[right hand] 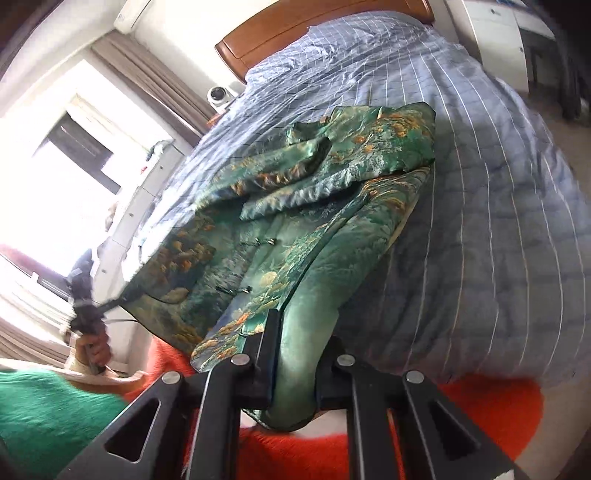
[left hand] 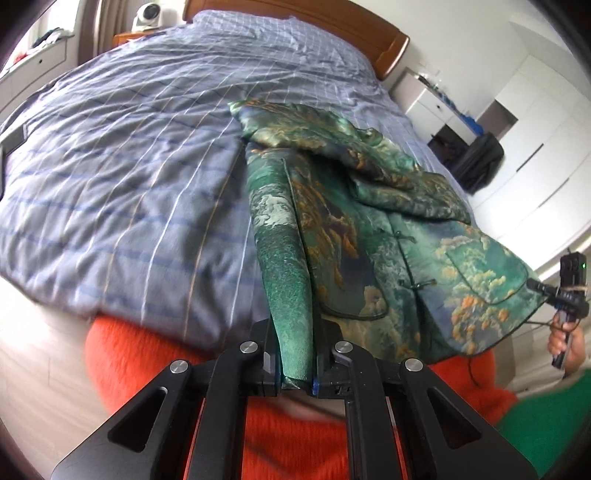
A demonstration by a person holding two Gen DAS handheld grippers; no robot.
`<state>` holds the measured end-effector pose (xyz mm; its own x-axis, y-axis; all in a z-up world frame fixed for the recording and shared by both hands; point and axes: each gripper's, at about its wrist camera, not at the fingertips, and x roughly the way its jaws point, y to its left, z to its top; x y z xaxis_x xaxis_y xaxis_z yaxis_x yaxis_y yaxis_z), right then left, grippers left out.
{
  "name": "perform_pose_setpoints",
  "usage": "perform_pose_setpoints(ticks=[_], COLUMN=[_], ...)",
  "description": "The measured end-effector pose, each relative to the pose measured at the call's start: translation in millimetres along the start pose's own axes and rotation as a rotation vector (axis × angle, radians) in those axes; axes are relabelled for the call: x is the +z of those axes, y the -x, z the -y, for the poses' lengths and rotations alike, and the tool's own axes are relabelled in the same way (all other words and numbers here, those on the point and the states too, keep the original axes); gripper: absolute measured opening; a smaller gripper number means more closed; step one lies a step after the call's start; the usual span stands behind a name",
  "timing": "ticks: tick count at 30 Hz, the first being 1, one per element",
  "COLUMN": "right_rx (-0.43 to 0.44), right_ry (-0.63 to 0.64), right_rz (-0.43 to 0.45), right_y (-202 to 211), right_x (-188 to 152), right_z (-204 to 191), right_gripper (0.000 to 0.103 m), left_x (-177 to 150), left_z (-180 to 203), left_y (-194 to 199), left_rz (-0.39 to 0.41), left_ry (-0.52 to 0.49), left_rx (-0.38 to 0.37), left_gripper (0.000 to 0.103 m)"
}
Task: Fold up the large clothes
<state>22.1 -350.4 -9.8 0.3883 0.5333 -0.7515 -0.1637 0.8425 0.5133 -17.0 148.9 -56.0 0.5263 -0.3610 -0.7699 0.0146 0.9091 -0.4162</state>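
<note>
Here the left gripper [left hand: 297,363] and right gripper [right hand: 293,373] are each pinching a near hem corner of the green jacket [left hand: 369,229], which is lying on the checked bedspread [left hand: 129,166], its length running away toward the wooden headboard [right hand: 295,26], sleeves crossing its chest.

A bed [left hand: 129,166] is covered by a blue checked quilt [right hand: 498,184] and backed by a wooden headboard [right hand: 295,26]. White cupboards [left hand: 546,155] are seen along one wall, with a white drawer unit [left hand: 428,99] near them. Strong daylight is let in through a window [right hand: 55,177] framed by brown curtains [right hand: 155,77]. Pale wooden flooring [left hand: 33,350] is visible beside the bed.
</note>
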Motion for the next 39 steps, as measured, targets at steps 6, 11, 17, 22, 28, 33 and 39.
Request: perform_pose_setpoints(ticks=[6, 11, 17, 22, 28, 33, 39], right_rx=[0.188, 0.199, 0.186, 0.133, 0.082, 0.342, 0.277], right_ry=[-0.086, -0.053, -0.105, -0.221, -0.437, -0.751, -0.576], right_rz=[0.086, 0.178, 0.255, 0.272, 0.172, 0.253, 0.32], right_y=[51.2, 45.8, -5.1, -67.4, -153.9, -159.8, -105.4], right_x=[-7.2, 38.6, 123.9, 184.9, 191.6, 175.3, 190.1], right_z=[-13.3, -2.3, 39.1, 85.8, 144.7, 189.6, 172.7], right_gripper=[0.014, 0.013, 0.013, 0.013, 0.021, 0.067, 0.086], left_x=[4.5, 67.6, 168.4, 218.0, 232.4, 240.8, 226.6], left_z=[-12.2, -16.4, -27.3, -22.1, -16.6, -45.8, -74.9], left_y=[59.5, 50.6, -21.3, -90.0, -161.8, -139.4, -116.2], left_rz=[0.091, 0.197, 0.202, 0.159, 0.054, 0.113, 0.088], left_ry=[0.108, 0.052, 0.062, 0.029, -0.021, 0.133, 0.078], left_rx=[-0.12, -0.182, -0.126, -0.016, 0.081, -0.021, -0.005], left_gripper=[0.008, 0.008, 0.008, 0.008, 0.036, 0.087, 0.092])
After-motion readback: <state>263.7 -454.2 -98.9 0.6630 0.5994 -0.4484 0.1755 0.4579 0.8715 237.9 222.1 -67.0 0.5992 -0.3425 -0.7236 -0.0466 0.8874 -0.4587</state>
